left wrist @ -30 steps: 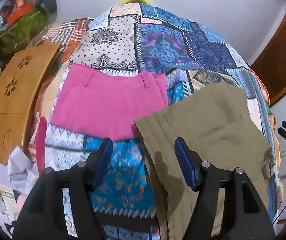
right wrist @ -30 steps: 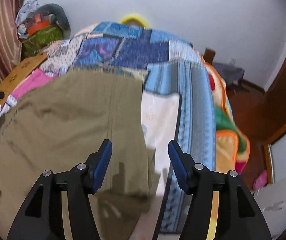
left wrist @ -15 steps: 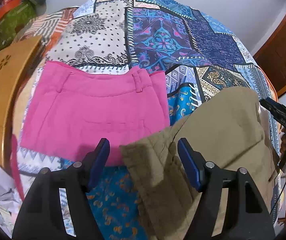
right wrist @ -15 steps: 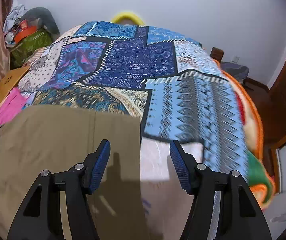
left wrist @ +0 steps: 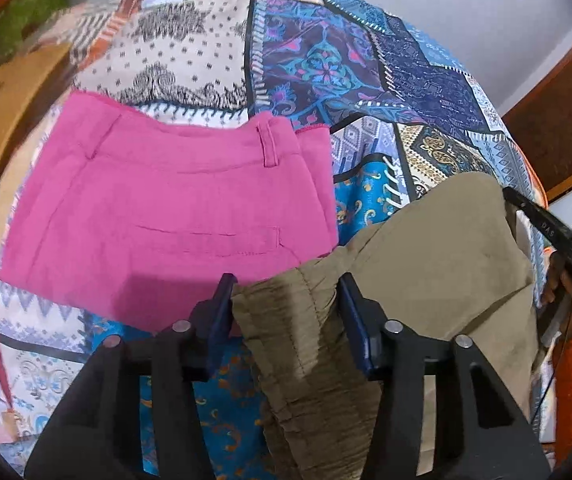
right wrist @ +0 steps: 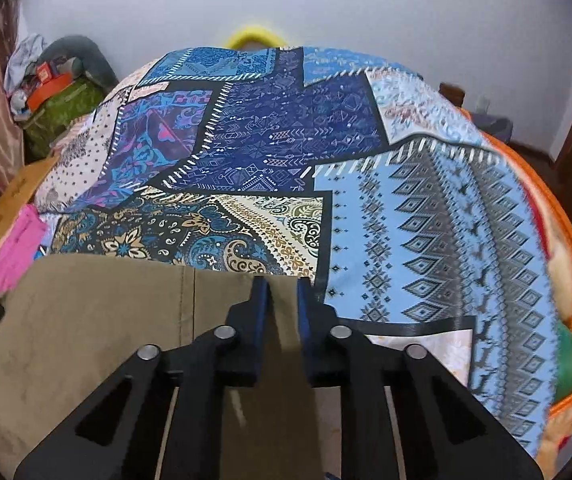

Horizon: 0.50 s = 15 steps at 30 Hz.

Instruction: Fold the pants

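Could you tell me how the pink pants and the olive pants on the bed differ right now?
The pink pants lie flat and folded on the quilt; the olive pants are bunched and partly lifted. No gripper touches the pink pair; the left gripper straddles the olive pair's gathered edge with jaws apart, and the right gripper pinches its far edge. The olive pair overlaps the pink pair's corner. Both rest on the quilt.
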Each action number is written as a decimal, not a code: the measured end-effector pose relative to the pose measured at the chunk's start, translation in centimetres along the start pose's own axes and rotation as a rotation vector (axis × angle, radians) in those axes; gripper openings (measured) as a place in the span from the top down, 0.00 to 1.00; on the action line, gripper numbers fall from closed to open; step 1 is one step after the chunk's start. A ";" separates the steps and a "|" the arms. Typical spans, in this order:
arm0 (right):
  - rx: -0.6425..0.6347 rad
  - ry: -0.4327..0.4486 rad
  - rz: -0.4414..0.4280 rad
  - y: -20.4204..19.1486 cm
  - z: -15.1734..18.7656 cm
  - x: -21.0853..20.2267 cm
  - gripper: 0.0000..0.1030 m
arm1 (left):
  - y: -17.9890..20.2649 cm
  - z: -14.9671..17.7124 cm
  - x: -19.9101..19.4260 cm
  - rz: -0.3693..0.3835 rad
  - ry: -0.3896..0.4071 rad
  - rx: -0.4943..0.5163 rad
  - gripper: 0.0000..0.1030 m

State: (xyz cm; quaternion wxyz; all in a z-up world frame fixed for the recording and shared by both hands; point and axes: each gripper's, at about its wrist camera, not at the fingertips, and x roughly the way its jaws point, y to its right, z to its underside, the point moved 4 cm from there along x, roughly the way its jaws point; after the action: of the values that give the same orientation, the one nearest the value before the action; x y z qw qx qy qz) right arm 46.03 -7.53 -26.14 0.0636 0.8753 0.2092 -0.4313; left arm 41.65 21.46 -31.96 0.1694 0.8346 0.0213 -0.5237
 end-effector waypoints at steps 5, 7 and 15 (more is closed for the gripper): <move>-0.035 0.063 0.061 -0.1 -0.5 -2.6 0.98 | 1.3 -0.6 -3.0 -0.089 0.079 0.077 0.54; -0.049 0.095 0.082 -0.2 -0.9 -4.3 0.98 | 2.0 -1.0 -4.8 -0.112 0.123 0.105 0.54; -0.033 0.258 0.141 -0.3 -3.8 -13.1 0.98 | 6.0 -1.7 -13.3 -0.144 0.305 0.195 0.54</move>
State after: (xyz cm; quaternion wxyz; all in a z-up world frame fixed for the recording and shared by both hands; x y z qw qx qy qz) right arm 41.63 -10.23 -13.55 0.0805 0.9349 0.1607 -0.3061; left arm 38.46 18.24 -18.02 0.0444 0.9131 0.0555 -0.4015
